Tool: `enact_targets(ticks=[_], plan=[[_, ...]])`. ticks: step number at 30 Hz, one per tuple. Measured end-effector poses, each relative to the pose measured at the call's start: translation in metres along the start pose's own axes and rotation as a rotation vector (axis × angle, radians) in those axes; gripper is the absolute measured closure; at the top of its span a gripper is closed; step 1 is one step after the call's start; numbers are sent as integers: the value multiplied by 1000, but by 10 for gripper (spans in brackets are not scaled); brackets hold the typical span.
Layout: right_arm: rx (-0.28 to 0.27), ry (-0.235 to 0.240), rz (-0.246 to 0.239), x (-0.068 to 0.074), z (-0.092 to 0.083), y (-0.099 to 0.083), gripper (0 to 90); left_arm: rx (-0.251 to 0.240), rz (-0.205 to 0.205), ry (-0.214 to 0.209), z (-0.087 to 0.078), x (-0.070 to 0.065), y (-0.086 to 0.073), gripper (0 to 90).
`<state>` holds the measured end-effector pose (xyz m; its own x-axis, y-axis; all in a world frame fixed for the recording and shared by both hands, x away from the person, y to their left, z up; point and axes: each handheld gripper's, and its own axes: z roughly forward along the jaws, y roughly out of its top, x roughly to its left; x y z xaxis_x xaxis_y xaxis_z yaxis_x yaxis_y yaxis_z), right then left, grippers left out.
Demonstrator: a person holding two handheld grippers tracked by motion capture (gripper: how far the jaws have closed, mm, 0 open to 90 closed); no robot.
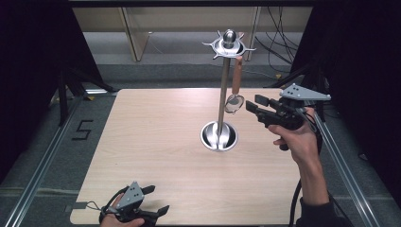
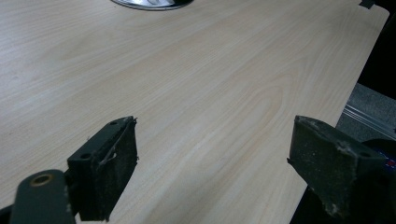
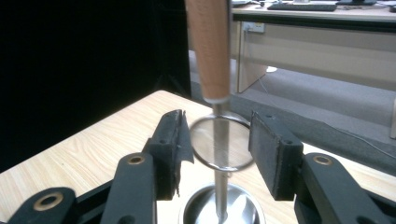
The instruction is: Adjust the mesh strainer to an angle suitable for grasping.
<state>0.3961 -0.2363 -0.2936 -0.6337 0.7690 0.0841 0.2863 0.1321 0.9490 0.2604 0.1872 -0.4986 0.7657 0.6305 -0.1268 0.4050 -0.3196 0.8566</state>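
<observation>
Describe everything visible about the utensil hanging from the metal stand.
The hanging utensil has a tapered wooden handle above a short metal neck and a round wire-rimmed head, apparently a small strainer. It hangs upright, head down, from a hook on the crown of the stand, beside the pole and above the dish-shaped base. In the right gripper view its ring sits between the open jaws of the right claw, which do not yet visibly touch it.
</observation>
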Motion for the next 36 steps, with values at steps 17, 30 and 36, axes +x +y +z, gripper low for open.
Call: enact_targets(ticks=[17, 30, 36], plan=[[19, -3, 42, -11, -5, -36, 404, 7, 12, 5, -1, 1, 1, 148], [73, -5, 28, -13, 0, -52, 371, 7, -15, 4, 0, 0, 1, 147], [93, -15, -4, -14, 5, -62, 368, 2, -8, -1, 1, 1, 2, 148]])
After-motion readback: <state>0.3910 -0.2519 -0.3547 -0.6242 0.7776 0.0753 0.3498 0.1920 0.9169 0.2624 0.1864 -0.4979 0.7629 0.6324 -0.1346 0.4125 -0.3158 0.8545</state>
